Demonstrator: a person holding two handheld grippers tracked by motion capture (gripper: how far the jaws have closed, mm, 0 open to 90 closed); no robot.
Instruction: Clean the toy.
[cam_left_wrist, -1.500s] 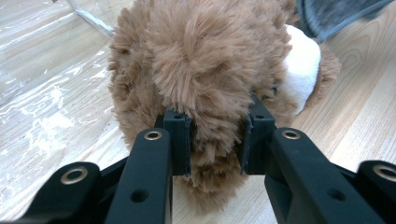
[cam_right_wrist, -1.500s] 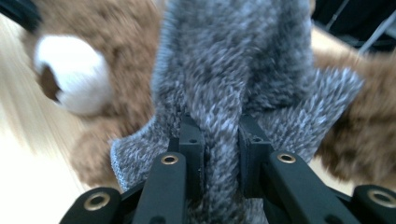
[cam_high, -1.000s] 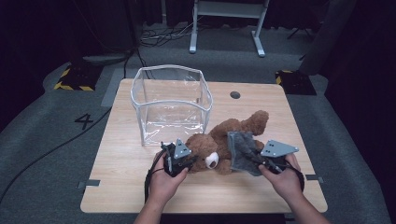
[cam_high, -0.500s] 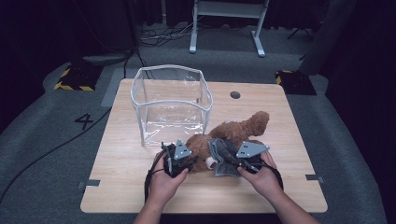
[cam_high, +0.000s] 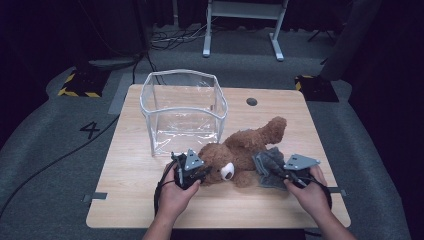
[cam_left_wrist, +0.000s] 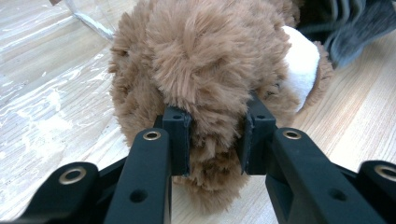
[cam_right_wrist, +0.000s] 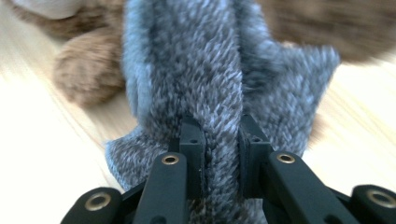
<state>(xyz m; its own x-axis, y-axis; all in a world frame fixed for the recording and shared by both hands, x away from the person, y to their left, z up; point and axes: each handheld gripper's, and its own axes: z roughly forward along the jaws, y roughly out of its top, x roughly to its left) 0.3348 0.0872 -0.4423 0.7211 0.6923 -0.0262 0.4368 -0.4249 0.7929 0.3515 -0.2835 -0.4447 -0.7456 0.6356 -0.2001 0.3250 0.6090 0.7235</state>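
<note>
Your right gripper (cam_right_wrist: 215, 140) pinches a raised fold of the grey knitted cloth (cam_right_wrist: 219, 79) between its two black jaws, above the pale wooden table (cam_right_wrist: 42, 140); brown plush of the teddy bear (cam_right_wrist: 88, 74) lies blurred behind

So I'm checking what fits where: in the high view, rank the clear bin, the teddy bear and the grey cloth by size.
1. clear bin
2. teddy bear
3. grey cloth, partly hidden by the right gripper.

Black jaws with brass-ringed screw holes, grey three-cornered plates, black trailing cables
</note>
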